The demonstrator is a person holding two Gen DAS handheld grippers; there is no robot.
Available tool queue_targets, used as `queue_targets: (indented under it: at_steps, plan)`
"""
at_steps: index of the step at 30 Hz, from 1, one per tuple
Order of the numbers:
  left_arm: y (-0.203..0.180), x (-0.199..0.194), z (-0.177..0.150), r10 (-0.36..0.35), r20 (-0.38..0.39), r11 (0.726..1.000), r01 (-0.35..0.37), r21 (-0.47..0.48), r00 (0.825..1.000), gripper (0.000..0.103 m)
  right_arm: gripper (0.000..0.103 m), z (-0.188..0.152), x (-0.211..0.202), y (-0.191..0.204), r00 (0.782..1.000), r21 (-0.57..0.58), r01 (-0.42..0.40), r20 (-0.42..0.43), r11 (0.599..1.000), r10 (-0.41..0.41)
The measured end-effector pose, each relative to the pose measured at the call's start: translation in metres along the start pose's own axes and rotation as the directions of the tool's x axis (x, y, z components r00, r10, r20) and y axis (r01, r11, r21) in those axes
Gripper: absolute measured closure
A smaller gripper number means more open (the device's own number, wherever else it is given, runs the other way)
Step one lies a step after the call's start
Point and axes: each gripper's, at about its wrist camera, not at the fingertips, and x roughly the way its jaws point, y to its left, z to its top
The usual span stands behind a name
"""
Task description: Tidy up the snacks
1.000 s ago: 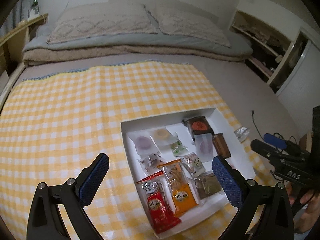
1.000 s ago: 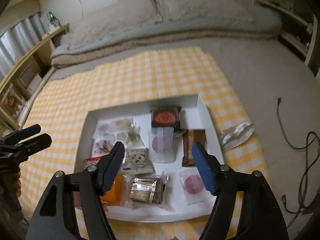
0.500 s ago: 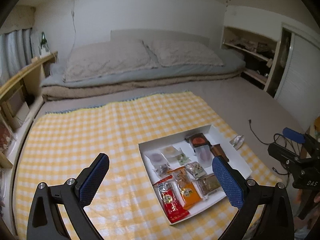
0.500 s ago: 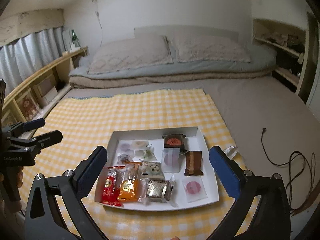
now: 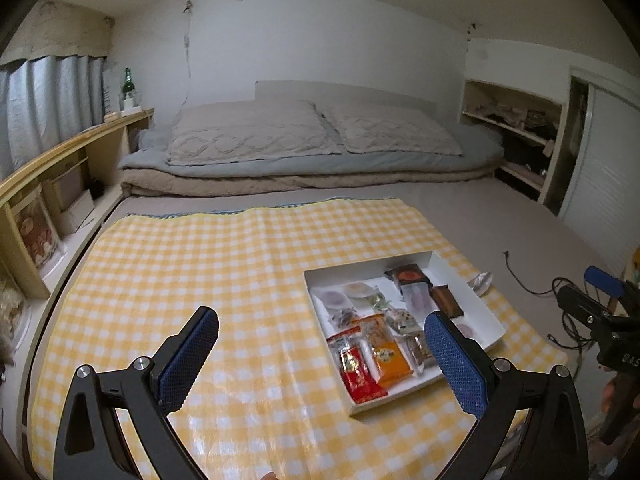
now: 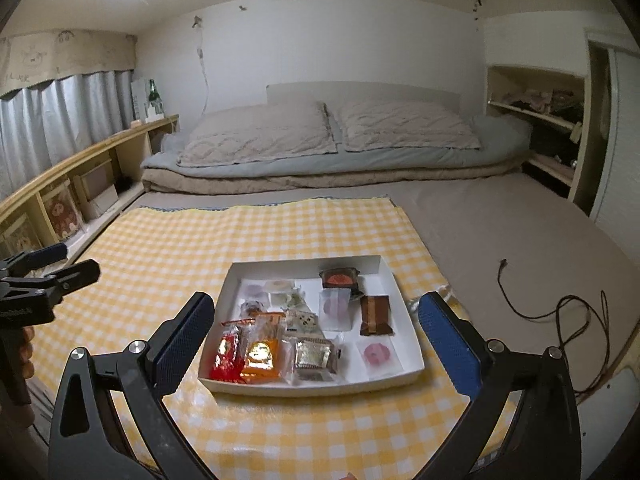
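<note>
A shallow white box lies on the yellow checked cloth and holds several wrapped snacks: a red packet, an orange packet, a brown bar and a dark round cake. My left gripper is open and empty, above the cloth to the box's left. My right gripper is open and empty, held back above the box's near edge. Each gripper shows in the other's view, left and right.
A crumpled silver wrapper lies just right of the box. A dark cable runs over the grey mat on the right. Folded bedding with two pillows lies behind. Low wooden shelves line the left wall.
Both grippers have pulled up and back from the box, so the whole room shows now. The right gripper has opened wider. The snacks have not moved.
</note>
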Motion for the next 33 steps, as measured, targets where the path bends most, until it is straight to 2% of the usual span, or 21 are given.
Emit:
queue_targets:
  at_steps: [11, 21, 33]
  plan:
    - [-0.001, -0.008, -0.049, 0.052, -0.002, 0.999, -0.051, 0.011, 0.999, 0.000, 0.000, -0.032, -0.006, 0.004, 1.000, -0.005, 0.025, 0.005, 1.000, -0.025]
    - [0.004, 0.007, -0.056, 0.046, 0.000, 0.999, -0.046, 0.013, 0.999, 0.000, 0.000, -0.049, 0.005, 0.004, 0.999, -0.006, 0.051, 0.005, 0.999, -0.051]
    - [-0.004, 0.017, -0.061, 0.049, 0.022, 0.998, -0.050, 0.046, 0.999, 0.000, 0.000, -0.049, 0.010, 0.008, 0.998, -0.034, 0.058, 0.015, 0.998, -0.058]
